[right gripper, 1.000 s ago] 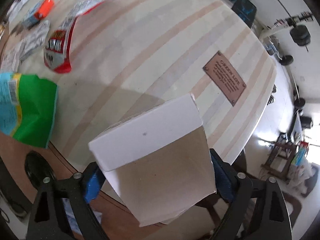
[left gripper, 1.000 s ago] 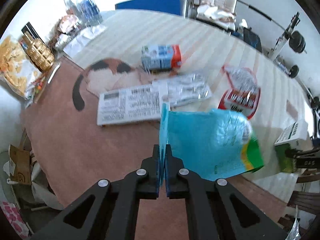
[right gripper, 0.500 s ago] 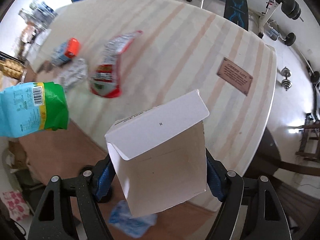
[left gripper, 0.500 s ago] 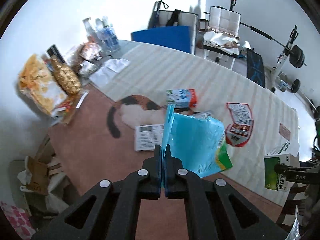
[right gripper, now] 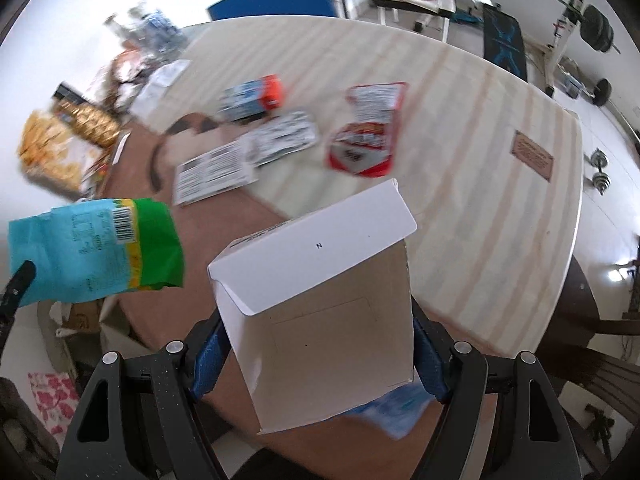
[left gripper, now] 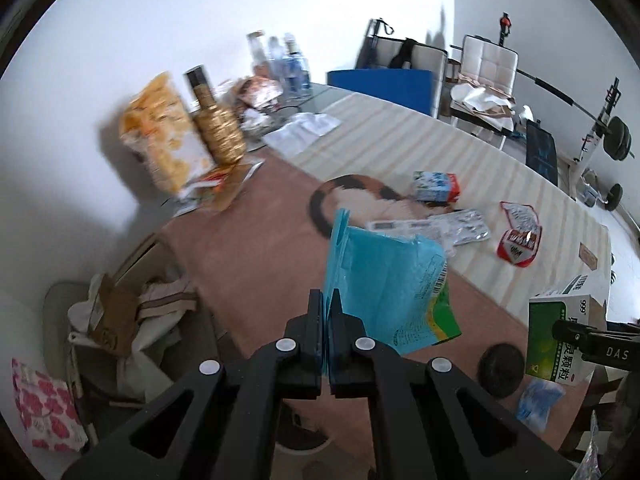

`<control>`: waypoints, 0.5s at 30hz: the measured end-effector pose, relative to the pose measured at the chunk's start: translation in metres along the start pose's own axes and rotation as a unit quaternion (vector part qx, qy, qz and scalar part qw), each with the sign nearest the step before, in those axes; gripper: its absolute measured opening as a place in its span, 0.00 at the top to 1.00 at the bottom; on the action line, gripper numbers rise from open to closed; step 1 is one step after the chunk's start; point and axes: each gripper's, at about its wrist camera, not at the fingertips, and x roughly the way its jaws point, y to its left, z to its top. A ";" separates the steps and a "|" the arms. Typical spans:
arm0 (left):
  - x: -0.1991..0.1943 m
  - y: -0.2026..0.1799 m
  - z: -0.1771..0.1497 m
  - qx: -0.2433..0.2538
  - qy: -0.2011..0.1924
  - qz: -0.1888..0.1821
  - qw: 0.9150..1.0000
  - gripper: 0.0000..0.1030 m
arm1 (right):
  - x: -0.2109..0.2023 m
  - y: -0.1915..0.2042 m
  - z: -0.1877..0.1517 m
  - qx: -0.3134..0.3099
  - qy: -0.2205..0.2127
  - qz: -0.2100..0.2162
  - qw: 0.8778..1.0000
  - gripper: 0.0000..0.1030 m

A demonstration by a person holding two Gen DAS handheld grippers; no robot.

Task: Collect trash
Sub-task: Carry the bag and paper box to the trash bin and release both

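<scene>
Left tool [left gripper: 326,304] pinches blue bag [left gripper: 384,280] above striped table [left gripper: 420,152].

Table [left gripper: 400,148]: striped top, ahead of the left gripper [left gripper: 326,300] and below it.
Cat print [left gripper: 360,196]: on the table, straight ahead.
Gold bottle [left gripper: 218,128]: ahead-left, upright by the wall.
Water bottles [left gripper: 288,64]: far ahead, at the table's back edge.
Blue panel [left gripper: 380,84]: ahead, beyond the table.
White chair [left gripper: 490,66]: ahead-right, beyond the table.
Barbell [left gripper: 616,136]: far right, on a rack.
Plaque [left gripper: 588,258]: right, flat on the table.
Pink-patterned bag [left gripper: 48,412]: low left, on the floor.
</scene>
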 end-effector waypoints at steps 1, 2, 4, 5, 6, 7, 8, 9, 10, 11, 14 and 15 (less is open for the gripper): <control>-0.006 0.014 -0.011 -0.006 -0.001 0.002 1.000 1.00 | -0.003 0.013 -0.010 -0.006 -0.002 0.003 1.000 0.22; -0.011 0.025 -0.019 -0.012 0.000 0.004 1.000 1.00 | -0.006 0.024 -0.021 -0.011 -0.002 0.007 1.000 0.22; -0.019 0.052 -0.039 -0.025 0.003 0.006 1.000 1.00 | -0.009 0.047 -0.043 -0.023 -0.001 0.014 1.000 0.22; -0.022 0.063 -0.048 -0.031 0.005 0.007 0.999 1.00 | -0.010 0.059 -0.055 -0.030 -0.001 0.018 0.999 0.22; -0.024 0.075 -0.058 -0.036 0.007 0.009 0.999 1.00 | -0.009 0.071 -0.068 -0.039 0.000 0.021 0.999 0.22; -0.026 0.091 -0.073 -0.042 0.013 0.012 0.999 1.00 | -0.008 0.082 -0.079 -0.044 0.000 0.023 0.999 0.22; -0.026 0.102 -0.083 -0.045 0.016 0.014 0.999 1.00 | -0.007 0.096 -0.095 -0.051 0.002 0.026 0.998 0.22; -0.025 0.112 -0.094 -0.047 0.021 0.018 0.998 1.00 | -0.004 0.107 -0.107 -0.056 0.004 0.028 0.998 0.22; -0.022 0.123 -0.107 -0.048 0.030 0.026 0.998 1.00 | 0.002 0.122 -0.125 -0.063 0.008 0.032 0.997 0.22; -0.017 0.134 -0.123 -0.054 0.042 0.033 0.997 1.00 | 0.006 0.130 -0.136 -0.068 0.011 0.034 0.997 0.22; 0.005 0.162 -0.161 -0.082 0.083 0.043 0.992 1.00 | 0.038 0.166 -0.185 -0.096 0.031 0.030 0.994 0.22; 0.014 0.168 -0.172 -0.090 0.096 0.044 0.990 1.00 | 0.050 0.173 -0.196 -0.104 0.040 0.025 0.993 0.22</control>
